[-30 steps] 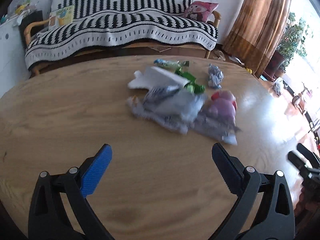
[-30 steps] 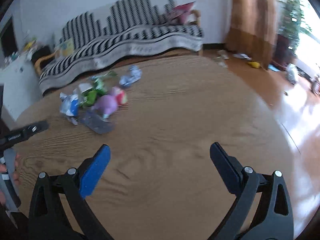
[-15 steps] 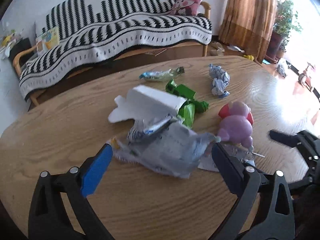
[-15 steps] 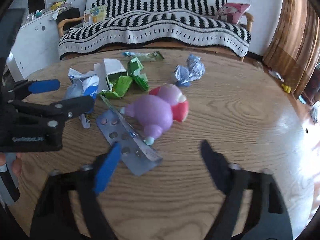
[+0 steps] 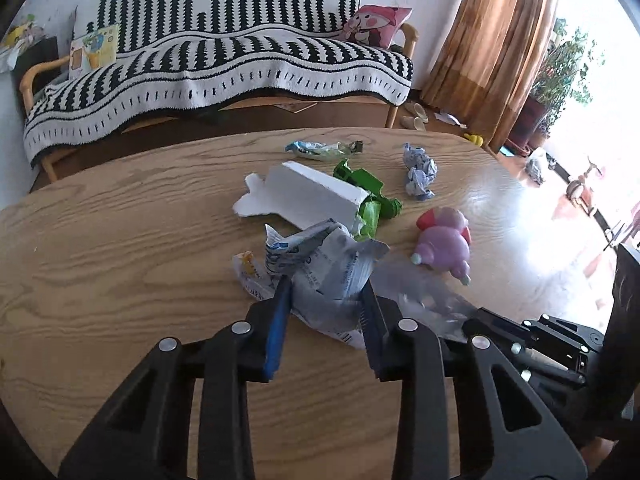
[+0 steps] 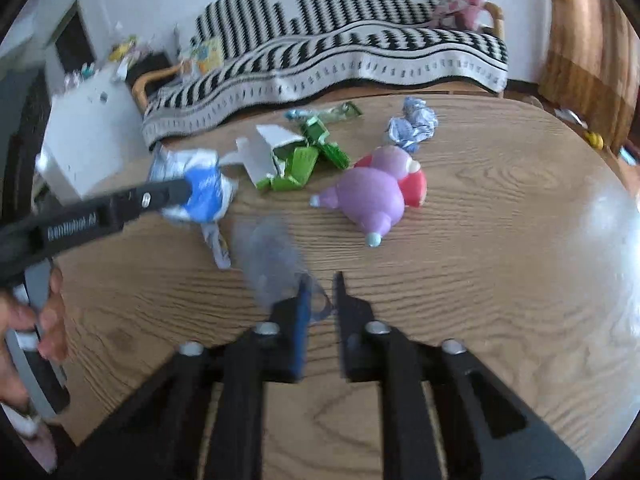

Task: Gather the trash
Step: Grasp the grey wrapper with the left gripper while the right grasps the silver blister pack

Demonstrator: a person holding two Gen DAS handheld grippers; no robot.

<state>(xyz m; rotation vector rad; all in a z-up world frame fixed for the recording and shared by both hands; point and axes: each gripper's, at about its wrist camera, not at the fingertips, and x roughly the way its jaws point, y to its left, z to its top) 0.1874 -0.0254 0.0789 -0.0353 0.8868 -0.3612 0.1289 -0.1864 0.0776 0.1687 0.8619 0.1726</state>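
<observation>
On a wooden counter (image 5: 120, 240), the left hand-held gripper (image 5: 325, 280) is closing on a crumpled white-and-blue wrapper (image 5: 328, 268). Just right of that wrapper, the right hand-held gripper (image 6: 322, 282) is closing on a blurred silver blister strip (image 6: 272, 260).

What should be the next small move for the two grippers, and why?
Probably finish closing, then lift. The left gripper is closing around the crumpled grey-blue wrapper, and the right gripper is closing on the edge of the blurred silver blister strip. Both pieces lie on the wooden table.
</observation>
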